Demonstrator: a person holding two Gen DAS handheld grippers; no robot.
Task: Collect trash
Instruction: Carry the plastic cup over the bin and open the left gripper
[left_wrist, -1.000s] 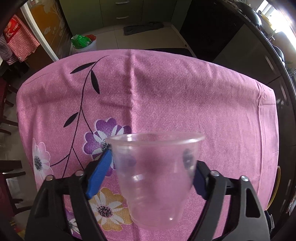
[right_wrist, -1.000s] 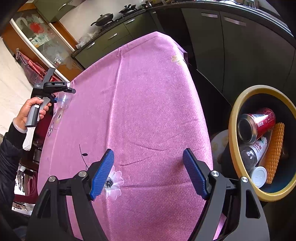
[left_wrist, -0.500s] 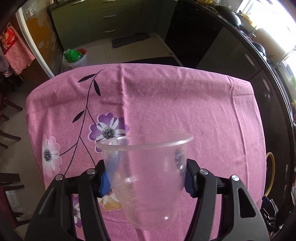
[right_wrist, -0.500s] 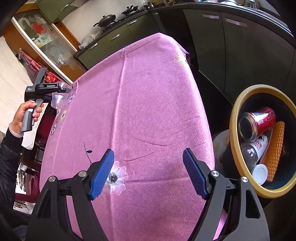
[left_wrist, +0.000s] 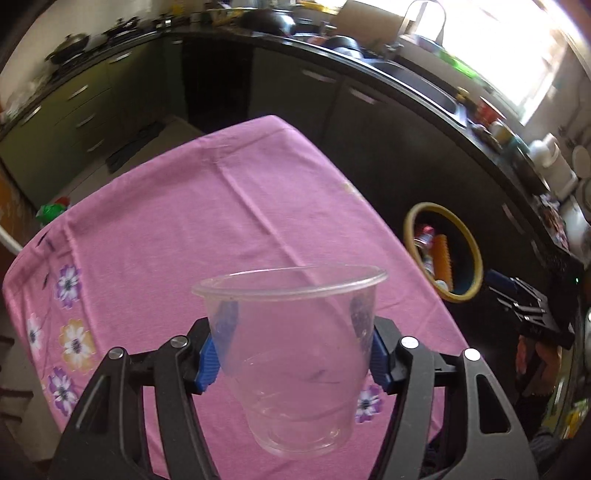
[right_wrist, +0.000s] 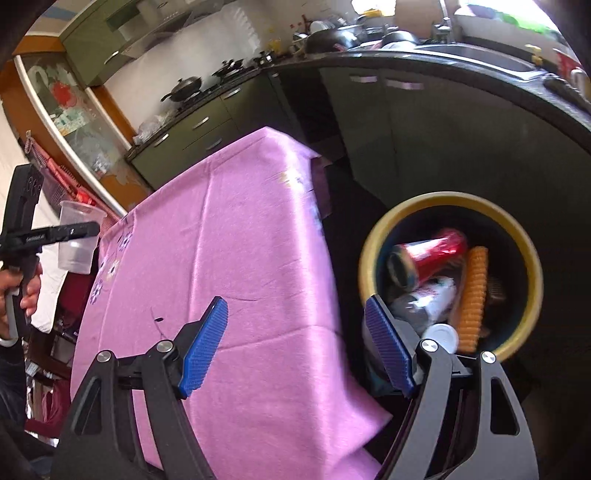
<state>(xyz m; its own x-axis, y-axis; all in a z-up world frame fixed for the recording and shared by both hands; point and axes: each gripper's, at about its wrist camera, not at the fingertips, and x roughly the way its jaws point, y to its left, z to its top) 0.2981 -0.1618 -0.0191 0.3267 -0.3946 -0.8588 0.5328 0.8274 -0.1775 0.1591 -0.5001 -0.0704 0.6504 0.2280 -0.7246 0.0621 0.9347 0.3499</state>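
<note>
Clear plastic cup (left_wrist: 295, 369) clamped upright in left gripper (left_wrist: 291, 343) jaws; right gripper (right_wrist: 295, 347) jaws wide apart, empty

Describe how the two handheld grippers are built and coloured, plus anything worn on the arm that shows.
Both grippers match. The left gripper and right gripper each have black plastic linkage arms with triangular cut-outs, round silver pivot bolts and flat blue ribbed pads. From the side, the left one shows a black body with small white lettering and a pistol-style handle with a grey trigger. A dark sleeve covers the arm behind it.

One clear cup (left_wrist: 295, 354), one yellow-rimmed bin (right_wrist: 517, 236), one red can (right_wrist: 432, 254), two grippers.
</note>
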